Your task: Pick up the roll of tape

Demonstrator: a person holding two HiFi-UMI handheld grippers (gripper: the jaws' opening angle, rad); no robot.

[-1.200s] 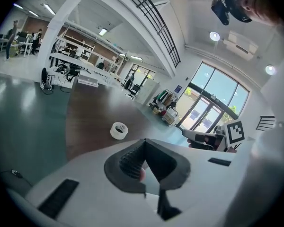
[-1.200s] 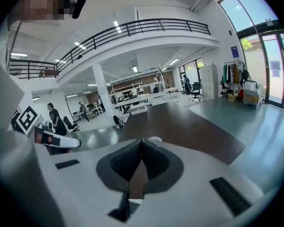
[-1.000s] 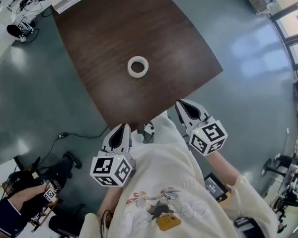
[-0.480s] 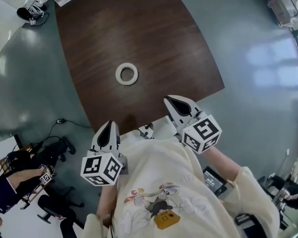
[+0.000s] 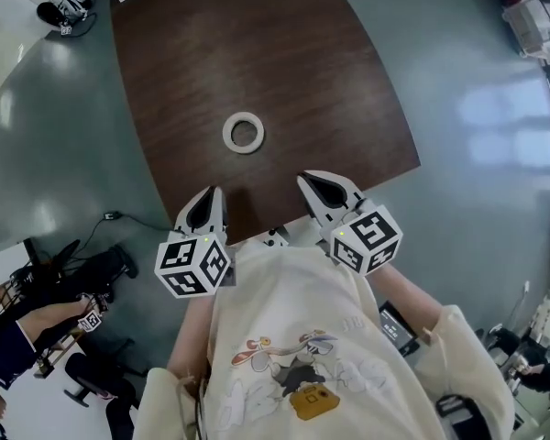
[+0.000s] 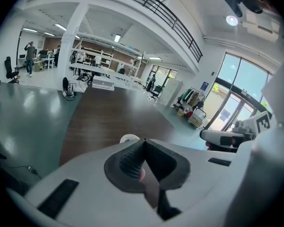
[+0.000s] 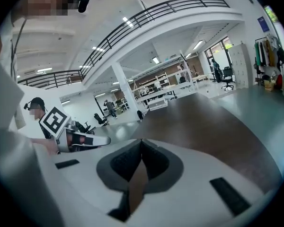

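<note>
The white ring-shaped roll of tape (image 5: 244, 133) lies flat on the dark brown wood-grain table (image 5: 257, 44), its open core facing up. It sits toward the table's near edge with no other object close to it. The left gripper (image 5: 208, 200) and the right gripper (image 5: 313, 183), each a white two-jaw tool carrying a marker cube, are held side by side over that near edge. Both point forward and slightly down at the table top. The roll lies ahead of them, between their two lines of aim and clear of both. In the left gripper view the jaws meet at the tips (image 6: 143, 141) with nothing between them, and the top of the roll (image 6: 129, 138) shows just beyond them, so this tool appears to be lined up on the target. In the right gripper view the jaws are likewise pressed together and empty (image 7: 141, 141), facing bare table. The pick-up has not begun. Judged from this layout, the chosen tool must first spread its jaws. Because the roll lies flat, one jaw can enter the core and the other bear on the outer wall.
</note>
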